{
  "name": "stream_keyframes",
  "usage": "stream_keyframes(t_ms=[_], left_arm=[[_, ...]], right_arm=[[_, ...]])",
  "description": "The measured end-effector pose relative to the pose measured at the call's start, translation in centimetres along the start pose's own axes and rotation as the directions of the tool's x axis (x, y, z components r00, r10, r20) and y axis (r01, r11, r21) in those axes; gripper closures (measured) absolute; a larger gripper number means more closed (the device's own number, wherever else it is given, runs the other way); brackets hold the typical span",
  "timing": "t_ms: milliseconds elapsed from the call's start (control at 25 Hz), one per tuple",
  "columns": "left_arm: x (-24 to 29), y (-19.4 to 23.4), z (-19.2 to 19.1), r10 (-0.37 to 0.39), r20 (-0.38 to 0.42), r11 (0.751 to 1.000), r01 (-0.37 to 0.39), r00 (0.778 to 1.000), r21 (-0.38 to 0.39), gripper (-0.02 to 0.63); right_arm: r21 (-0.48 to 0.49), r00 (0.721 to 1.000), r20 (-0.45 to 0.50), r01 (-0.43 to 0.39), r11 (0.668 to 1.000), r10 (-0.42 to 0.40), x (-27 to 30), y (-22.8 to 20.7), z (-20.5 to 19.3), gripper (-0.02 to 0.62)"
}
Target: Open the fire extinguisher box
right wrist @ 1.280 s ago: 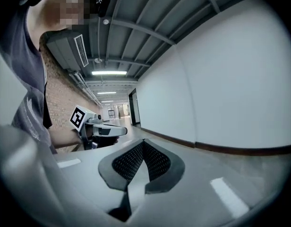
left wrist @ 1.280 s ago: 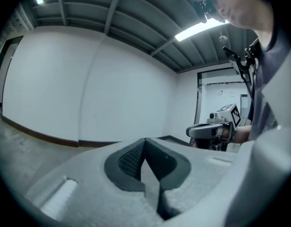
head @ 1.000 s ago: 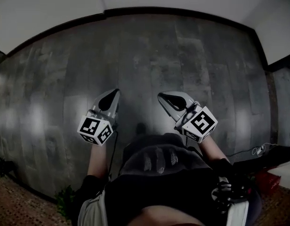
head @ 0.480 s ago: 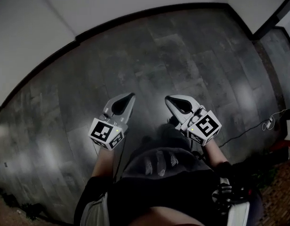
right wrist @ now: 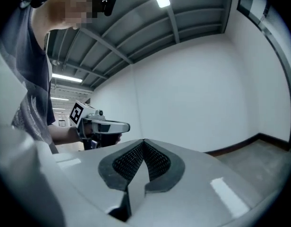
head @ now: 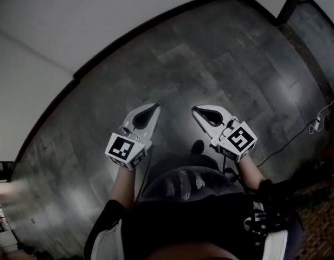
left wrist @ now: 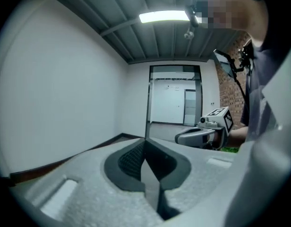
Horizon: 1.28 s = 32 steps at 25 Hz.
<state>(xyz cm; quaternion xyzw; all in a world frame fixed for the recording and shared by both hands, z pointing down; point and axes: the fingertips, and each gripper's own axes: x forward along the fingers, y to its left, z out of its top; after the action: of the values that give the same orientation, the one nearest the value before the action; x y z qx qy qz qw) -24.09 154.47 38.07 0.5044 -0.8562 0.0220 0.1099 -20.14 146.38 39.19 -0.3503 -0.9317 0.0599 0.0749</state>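
Left tool (head: 152, 109) and right tool (head: 198, 111), pressed together, empty, are carried across the floor (head: 221, 64) as the white wall (head: 75, 20) is swung wider into view; fire extinguisher box is seen nowhere, opening judged unstarted.

View swung: white wall (head: 64, 31) now fills upper left, floor (head: 210, 69) runs diag.

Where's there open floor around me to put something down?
Ahead of the left gripper and right gripper, the dark tiled floor is bare up to the black baseboard under the white wall; left of the left gripper too. Tighter at the right: a cable trails across the floor there.
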Motion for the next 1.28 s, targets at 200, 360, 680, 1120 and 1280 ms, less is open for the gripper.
stream_keyframes(t_ms=[200,360,680,1120,1280], left_arm=[[6.6,-0.4,1.0,-0.108,-0.031,0.994,0.109,0.994,0.017,0.606],[13.3,-1.1,2.1,-0.229,-0.035,0.972,0.230,0.973,0.039,0.606],[25.4,-3.8,3.6,-0.469,-0.059,0.880,0.472,0.881,0.049,0.606],[39.5,0.6,10.4,-0.699,-0.052,0.711,0.701,0.713,0.058,0.606],[43.8,-0.7,10.9,-0.777,-0.039,0.628,0.778,0.629,0.038,0.606]], right_arm=[[-0.008,0.987,0.044,0.157,0.988,-0.156,-3.5,-6.4,1.5,0.594],[0.016,0.955,0.057,0.289,0.957,-0.290,-6.8,-10.7,1.1,0.594],[0.063,0.865,0.020,0.499,0.864,-0.501,-11.1,-18.0,1.1,0.594],[0.047,0.743,0.041,0.666,0.744,-0.668,-7.2,-29.0,8.9,0.594],[0.046,0.682,0.051,0.728,0.684,-0.729,-8.0,-32.3,9.5,0.594]])
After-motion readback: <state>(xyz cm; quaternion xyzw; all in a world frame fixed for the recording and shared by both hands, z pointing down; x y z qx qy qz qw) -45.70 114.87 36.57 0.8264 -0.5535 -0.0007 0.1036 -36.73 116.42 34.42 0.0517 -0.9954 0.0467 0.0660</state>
